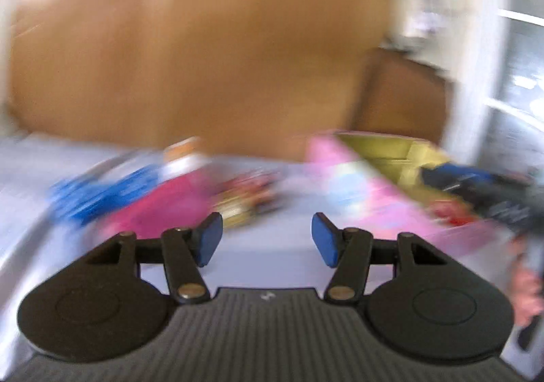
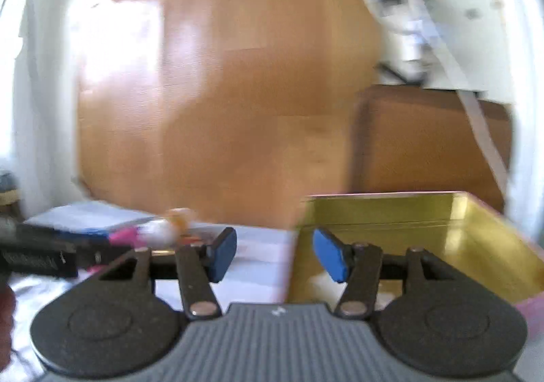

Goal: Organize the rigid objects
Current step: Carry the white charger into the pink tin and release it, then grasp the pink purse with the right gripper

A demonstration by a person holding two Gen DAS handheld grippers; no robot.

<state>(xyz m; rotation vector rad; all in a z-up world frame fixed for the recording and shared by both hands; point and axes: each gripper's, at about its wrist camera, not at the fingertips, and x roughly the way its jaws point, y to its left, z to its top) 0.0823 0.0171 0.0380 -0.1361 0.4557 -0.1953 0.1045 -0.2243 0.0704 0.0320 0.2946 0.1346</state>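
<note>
Both views are blurred by motion. My left gripper point(image 1: 267, 241) is open and empty above a pale sheet. Ahead of it lie a blue object point(image 1: 102, 193), a magenta object point(image 1: 170, 208) and a small multicoloured item point(image 1: 248, 200). To its right stands a pink box with a gold inside point(image 1: 384, 161); the right gripper's dark body point(image 1: 493, 198) reaches over it. My right gripper point(image 2: 274, 254) is open and empty at the near left corner of that gold-lined box point(image 2: 442, 232). A small white and orange object point(image 2: 170, 225) lies left of it.
A large wooden cabinet point(image 1: 204, 52) stands behind the surface, and shows in the right wrist view point(image 2: 238, 93) too. A lower brown cabinet point(image 2: 431, 140) stands right of it. A dark box point(image 2: 40, 256) lies at the left. A window point(image 1: 516, 86) is at the right.
</note>
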